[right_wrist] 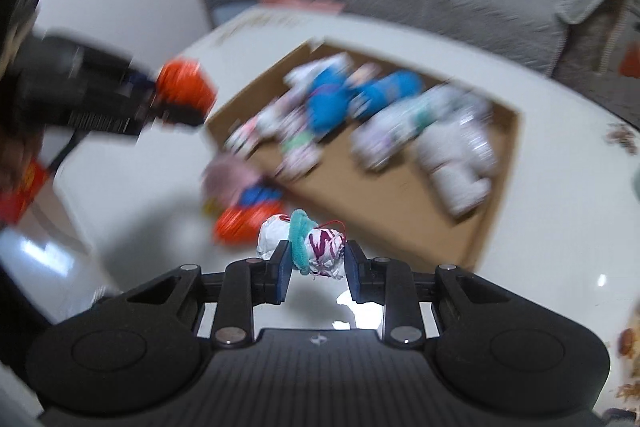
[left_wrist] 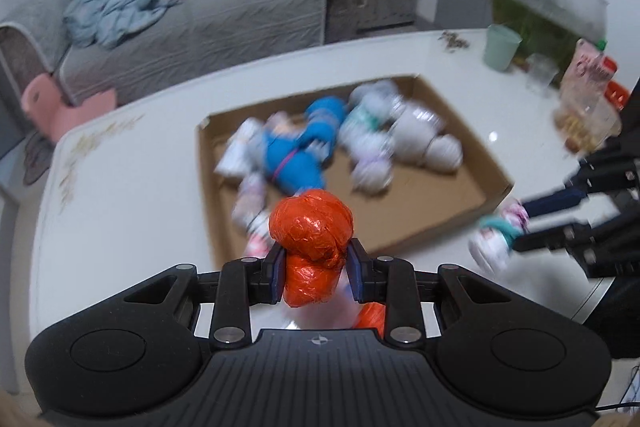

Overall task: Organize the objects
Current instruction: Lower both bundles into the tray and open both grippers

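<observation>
The left gripper (left_wrist: 316,265) is clamped on an orange foil-wrapped bundle (left_wrist: 310,227), whose lower half sits between the pads while its rounded top stands out beyond the fingertips. It is tilted downward over the white table (left_wrist: 132,195), just short of the near edge of the shallow cardboard box (left_wrist: 436,203). The right gripper (right_wrist: 316,265) is closed on a white bundle with purple marks and a teal band (right_wrist: 306,243), pinched at its right part, the left end jutting past the left pad. It too angles down above the table, near the box. Blue and white wrapped bundles (left_wrist: 304,147) lie blurred in the box; an orange one (right_wrist: 236,223) rests outside.
</observation>
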Action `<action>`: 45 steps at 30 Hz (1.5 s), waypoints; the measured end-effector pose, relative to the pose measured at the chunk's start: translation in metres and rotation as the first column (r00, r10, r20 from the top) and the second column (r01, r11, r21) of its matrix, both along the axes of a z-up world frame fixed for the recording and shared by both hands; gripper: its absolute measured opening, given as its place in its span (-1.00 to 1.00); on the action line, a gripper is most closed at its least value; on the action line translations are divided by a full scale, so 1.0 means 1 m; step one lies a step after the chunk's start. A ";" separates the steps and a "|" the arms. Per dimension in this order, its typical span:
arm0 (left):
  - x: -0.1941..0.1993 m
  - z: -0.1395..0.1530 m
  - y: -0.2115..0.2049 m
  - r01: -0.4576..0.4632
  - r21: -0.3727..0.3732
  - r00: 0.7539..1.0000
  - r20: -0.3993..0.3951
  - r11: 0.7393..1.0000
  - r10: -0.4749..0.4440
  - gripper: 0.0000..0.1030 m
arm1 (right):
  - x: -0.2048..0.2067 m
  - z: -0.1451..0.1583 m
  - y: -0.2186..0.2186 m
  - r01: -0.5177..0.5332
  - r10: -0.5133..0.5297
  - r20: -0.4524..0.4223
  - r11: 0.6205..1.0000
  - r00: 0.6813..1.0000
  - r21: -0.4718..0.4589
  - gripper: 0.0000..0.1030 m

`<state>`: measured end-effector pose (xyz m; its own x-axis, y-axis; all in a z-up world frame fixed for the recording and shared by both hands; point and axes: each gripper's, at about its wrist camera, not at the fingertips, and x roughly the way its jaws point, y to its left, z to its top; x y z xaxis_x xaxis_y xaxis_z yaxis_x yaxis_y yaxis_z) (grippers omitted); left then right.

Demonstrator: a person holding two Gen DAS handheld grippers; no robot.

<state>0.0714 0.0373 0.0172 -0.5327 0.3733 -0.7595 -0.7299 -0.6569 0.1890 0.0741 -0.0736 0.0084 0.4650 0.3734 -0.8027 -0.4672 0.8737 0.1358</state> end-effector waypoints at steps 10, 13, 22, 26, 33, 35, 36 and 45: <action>-0.009 -0.028 0.076 0.111 -0.013 0.990 0.086 0.994 -0.110 -0.29 | 0.047 0.008 -0.027 0.101 -0.100 0.042 0.995 0.994 0.000 -0.51; -0.015 -0.047 0.091 0.137 -0.046 0.985 0.110 0.990 -0.131 -0.29 | 0.062 0.002 -0.027 0.093 -0.093 0.033 0.996 0.995 -0.004 -0.51; -0.041 -0.090 0.103 0.128 -0.142 0.985 0.130 0.982 -0.110 -0.29 | 0.092 -0.023 -0.020 0.043 -0.044 -0.043 0.999 0.998 -0.030 -0.51; -0.053 -0.099 0.105 0.111 -0.169 0.989 0.115 0.979 -0.092 -0.29 | 0.102 -0.034 -0.012 0.026 -0.029 -0.069 0.998 0.997 -0.051 -0.51; -0.075 -0.101 0.108 0.065 -0.179 0.995 0.088 0.982 -0.050 -0.29 | 0.112 -0.049 0.000 -0.001 -0.007 -0.097 0.996 0.995 -0.086 -0.51; -0.078 -0.101 0.107 0.063 -0.185 0.996 0.081 0.981 -0.048 -0.28 | 0.115 -0.054 0.002 -0.002 -0.007 -0.106 0.996 0.994 -0.088 -0.51; -0.080 -0.102 0.107 0.063 -0.187 0.996 0.078 0.980 -0.049 -0.29 | 0.117 -0.055 0.003 -0.004 -0.005 -0.106 0.996 0.994 -0.087 -0.51; -0.090 -0.103 0.107 0.054 -0.187 0.997 0.072 0.981 -0.041 -0.29 | 0.136 -0.059 0.008 0.002 -0.007 -0.093 0.999 0.996 -0.050 -0.51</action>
<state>-0.0188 0.1445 -0.0855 -0.4629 0.2434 -0.8523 -0.7749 -0.5780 0.2559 0.2102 -0.0653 -0.0503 0.3893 0.3301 -0.8599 -0.4505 0.8825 0.1348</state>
